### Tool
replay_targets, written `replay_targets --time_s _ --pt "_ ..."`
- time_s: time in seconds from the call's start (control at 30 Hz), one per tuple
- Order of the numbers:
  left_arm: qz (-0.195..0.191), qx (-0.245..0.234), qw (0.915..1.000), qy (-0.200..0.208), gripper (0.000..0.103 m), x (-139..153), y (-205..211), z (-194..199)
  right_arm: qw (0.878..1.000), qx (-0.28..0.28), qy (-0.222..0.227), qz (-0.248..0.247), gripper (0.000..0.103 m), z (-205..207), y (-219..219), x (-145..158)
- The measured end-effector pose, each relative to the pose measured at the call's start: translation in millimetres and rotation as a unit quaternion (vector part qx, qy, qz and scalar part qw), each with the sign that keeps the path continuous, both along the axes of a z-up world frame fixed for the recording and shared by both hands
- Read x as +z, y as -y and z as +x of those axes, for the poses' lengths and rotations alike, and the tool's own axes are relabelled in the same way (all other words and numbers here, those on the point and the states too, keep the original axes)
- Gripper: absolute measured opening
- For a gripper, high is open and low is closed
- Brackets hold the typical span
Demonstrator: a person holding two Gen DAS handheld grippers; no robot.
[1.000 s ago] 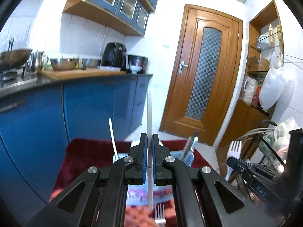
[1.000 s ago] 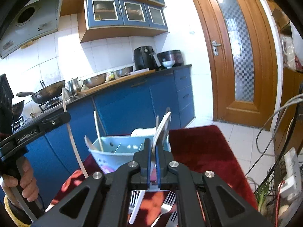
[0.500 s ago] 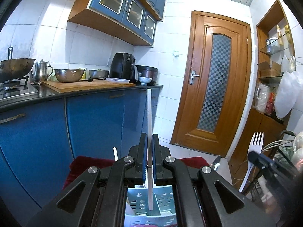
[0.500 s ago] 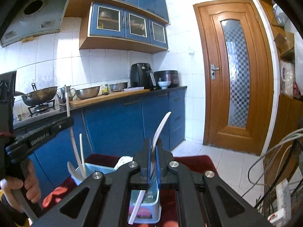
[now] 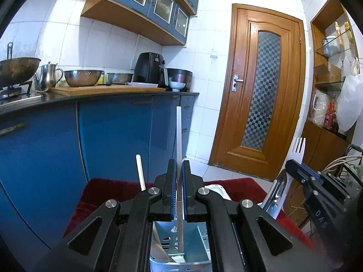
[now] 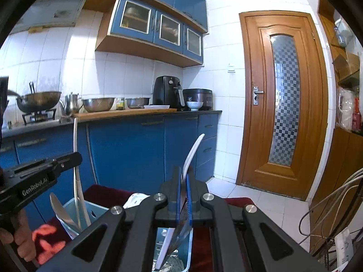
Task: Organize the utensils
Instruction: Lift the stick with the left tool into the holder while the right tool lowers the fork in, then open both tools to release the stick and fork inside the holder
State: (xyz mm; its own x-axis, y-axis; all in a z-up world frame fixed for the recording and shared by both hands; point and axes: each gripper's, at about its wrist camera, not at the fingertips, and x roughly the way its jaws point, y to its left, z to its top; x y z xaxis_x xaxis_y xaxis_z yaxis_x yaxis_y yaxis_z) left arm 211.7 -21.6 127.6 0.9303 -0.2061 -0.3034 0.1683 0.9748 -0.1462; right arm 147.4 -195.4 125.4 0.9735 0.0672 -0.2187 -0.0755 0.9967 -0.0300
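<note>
left gripper (image 5: 179, 190) jaws clenched on a white stick utensil (image 5: 179, 149), its lower end over the blue caddy (image 5: 192, 249) on the red-clothed table (image 5: 102, 192). right gripper (image 6: 184, 195) clamps a white fork (image 6: 191, 151) above the caddy. neither released yet. a second ago both stood further back, with loose forks in view on the cloth.

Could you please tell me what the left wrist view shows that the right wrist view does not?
Only the left wrist view shows the tines of the white plastic fork held by the right gripper. Only the right wrist view shows the bare hand carrying the left gripper. Both show the pale blue plastic utensil basket on the red cloth.
</note>
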Motion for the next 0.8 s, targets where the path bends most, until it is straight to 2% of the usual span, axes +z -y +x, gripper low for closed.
replay_targets --time_s 0.3,0.7,0.77,0.8 --pt "-0.001 -0.010 0.9997 -0.023 0.003 -23 0 1 0.999 0.028 -0.019 -0.019 0.006 2 -12 -18" --pt "0.006 -0.024 0.9991 -0.034 0.003 -27 3 -4 0.996 0.056 -0.067 -0.010 0.006 6 -18 -36" --pt "0.006 -0.025 0.9990 -0.036 0.008 -25 4 -5 0.996 0.060 -0.069 -0.002 0.006 5 -17 -36" --pt "0.006 -0.025 0.9990 -0.036 0.017 -25 4 -6 0.996 0.060 -0.069 0.001 0.007 3 -16 -35"
